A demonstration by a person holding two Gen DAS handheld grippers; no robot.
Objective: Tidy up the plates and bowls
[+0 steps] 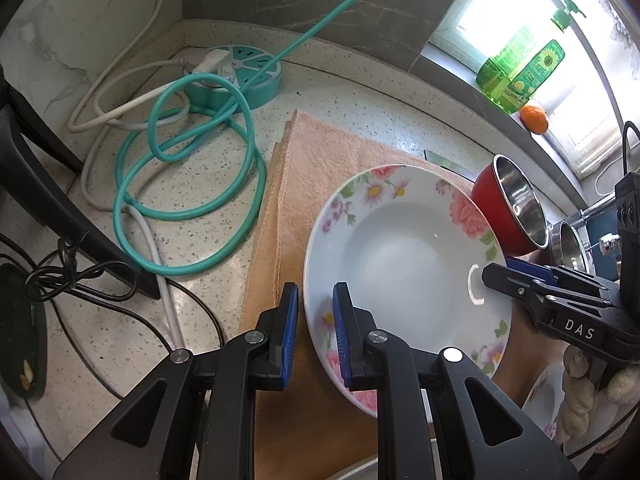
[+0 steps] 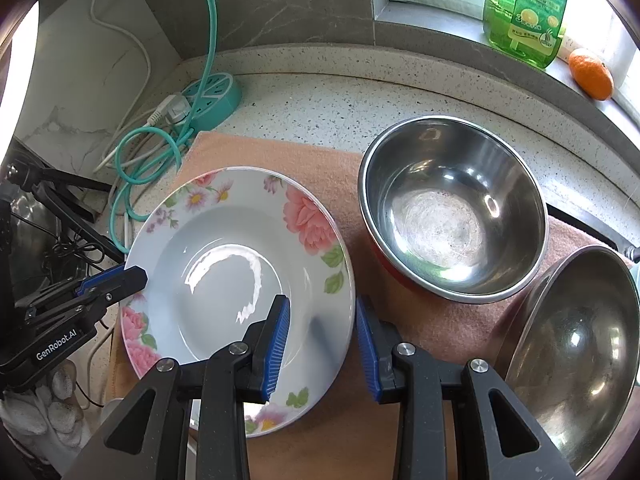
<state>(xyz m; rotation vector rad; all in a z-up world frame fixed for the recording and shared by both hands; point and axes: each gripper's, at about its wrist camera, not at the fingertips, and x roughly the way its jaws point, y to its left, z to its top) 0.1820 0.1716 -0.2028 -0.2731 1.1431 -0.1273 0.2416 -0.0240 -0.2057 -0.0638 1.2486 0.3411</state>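
Nearest the left wrist camera, the left gripper [image 1: 316, 332] has its blue pads closed on the near-left rim of a floral plate [image 1: 404, 256], one pad above the rim and one under it. The plate, white with pink flowers around its edge, is held over an orange cloth [image 1: 320, 152] spread on a speckled counter [image 1: 208, 184].

Across the plate, the right gripper [image 2: 322, 344] straddles the opposite rim. Its jaws stand apart, one pad over the plate's inside and one outside the edge; whether the pads press on the rim cannot be told. In the left wrist view this gripper reaches in from the right, with a gloved hand [image 1: 592, 380] behind it. A second gloved hand [image 2: 44, 408] shows behind the left gripper in the right wrist view.

Just right of the right jaws, a red bowl [image 2: 454, 208] with a steel inside rests on the cloth, close beside the plate. Further right, a larger steel bowl [image 2: 576, 360] lies at the cloth's edge, tilted.

Left of and beyond the left jaws, a teal cable [image 1: 192, 184] loops on the counter beside a white cable [image 1: 120, 92], both leading to a round teal power strip [image 1: 240, 76] in the corner. Beyond the bowls, a green bottle [image 2: 524, 12] and an orange [image 2: 591, 73] sit on the window sill.
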